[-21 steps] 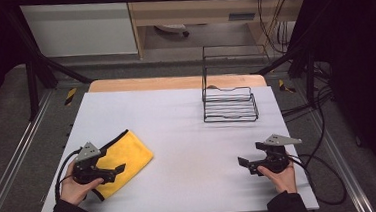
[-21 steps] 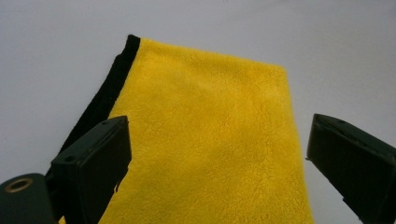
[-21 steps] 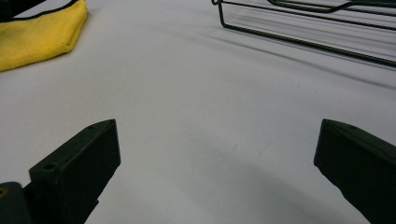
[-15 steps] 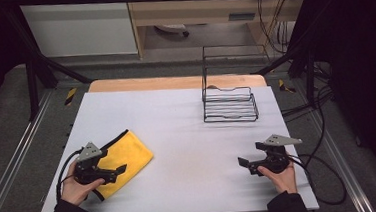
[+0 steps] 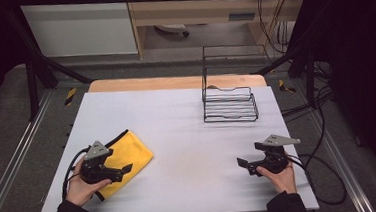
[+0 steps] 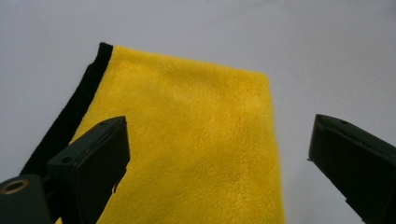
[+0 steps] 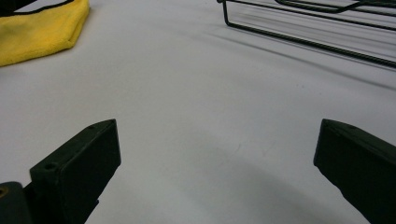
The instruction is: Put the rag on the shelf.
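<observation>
A folded yellow cloth (image 5: 129, 152) with a black edge lies flat on the white table (image 5: 177, 122) at the front left. My left gripper (image 5: 125, 170) hovers over the cloth's near part, jaws wide open and nothing between them. In the left gripper view the yellow cloth (image 6: 187, 140) spreads under and between the two fingers (image 6: 93, 163). My right gripper (image 5: 243, 165) rests near the front right edge, open and empty, pointing left across bare table. The right gripper view shows the yellow cloth (image 7: 39, 28) far off at the top left.
A black wire rack (image 5: 230, 103) stands at the back right of the table, and its base wires (image 7: 317, 37) cross the top of the right gripper view. Cables (image 5: 321, 172) trail off the table's right side. A wooden strip (image 5: 174, 82) borders the far edge.
</observation>
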Demonstrator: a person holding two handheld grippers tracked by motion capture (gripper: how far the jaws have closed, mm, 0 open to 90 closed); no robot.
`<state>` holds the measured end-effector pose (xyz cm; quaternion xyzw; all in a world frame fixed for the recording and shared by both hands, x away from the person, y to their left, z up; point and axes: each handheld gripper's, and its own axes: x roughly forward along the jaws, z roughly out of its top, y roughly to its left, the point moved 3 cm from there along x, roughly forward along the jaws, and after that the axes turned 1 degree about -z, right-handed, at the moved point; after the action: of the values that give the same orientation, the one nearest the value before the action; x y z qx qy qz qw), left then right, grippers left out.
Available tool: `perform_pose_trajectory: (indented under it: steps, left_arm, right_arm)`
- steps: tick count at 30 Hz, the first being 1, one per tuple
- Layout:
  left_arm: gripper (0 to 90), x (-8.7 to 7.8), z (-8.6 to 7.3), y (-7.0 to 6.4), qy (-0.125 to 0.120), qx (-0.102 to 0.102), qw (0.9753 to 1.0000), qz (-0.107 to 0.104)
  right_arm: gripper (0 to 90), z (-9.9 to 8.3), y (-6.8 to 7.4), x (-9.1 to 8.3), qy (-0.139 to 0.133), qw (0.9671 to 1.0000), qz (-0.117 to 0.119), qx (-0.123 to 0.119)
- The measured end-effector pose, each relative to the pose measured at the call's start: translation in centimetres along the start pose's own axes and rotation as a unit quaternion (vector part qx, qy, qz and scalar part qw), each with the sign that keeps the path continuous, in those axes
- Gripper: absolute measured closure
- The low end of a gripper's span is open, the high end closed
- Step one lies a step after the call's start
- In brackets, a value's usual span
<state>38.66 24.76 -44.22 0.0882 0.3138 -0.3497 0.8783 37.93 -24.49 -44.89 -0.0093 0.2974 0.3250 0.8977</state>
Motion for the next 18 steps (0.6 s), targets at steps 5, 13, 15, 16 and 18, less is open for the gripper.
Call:
perform_pose_trajectory:
  steps: [5, 13, 15, 16, 18]
  left_arm:
    - [6.9, 0.4, 0.7, -0.9, 0.004, 0.007, 1.0000, -0.001]
    - [13.6, 1.6, 2.0, -2.3, 0.013, 0.017, 0.9998, -0.003]
    - [15.5, 2.0, 2.3, -2.6, 0.019, 0.021, 0.9996, -0.002]
    - [16.3, 2.2, 2.5, -2.8, 0.019, 0.022, 0.9996, -0.002]
    - [18.8, 2.7, 2.7, -3.0, 0.022, 0.021, 0.9995, -0.006]
  right_arm:
    - [1.1, 0.0, 0.0, 0.0, 0.000, 1.0000, 0.000, -0.001]
    - [1.1, -0.1, 0.1, 0.1, 0.004, 1.0000, -0.002, 0.001]
    - [1.1, -0.1, 0.1, 0.1, 0.004, 1.0000, -0.002, -0.002]
    - [1.1, 0.0, 0.1, 0.1, 0.003, 1.0000, -0.002, -0.001]
    - [1.1, 0.0, 0.1, 0.1, 0.004, 1.0000, -0.002, -0.001]
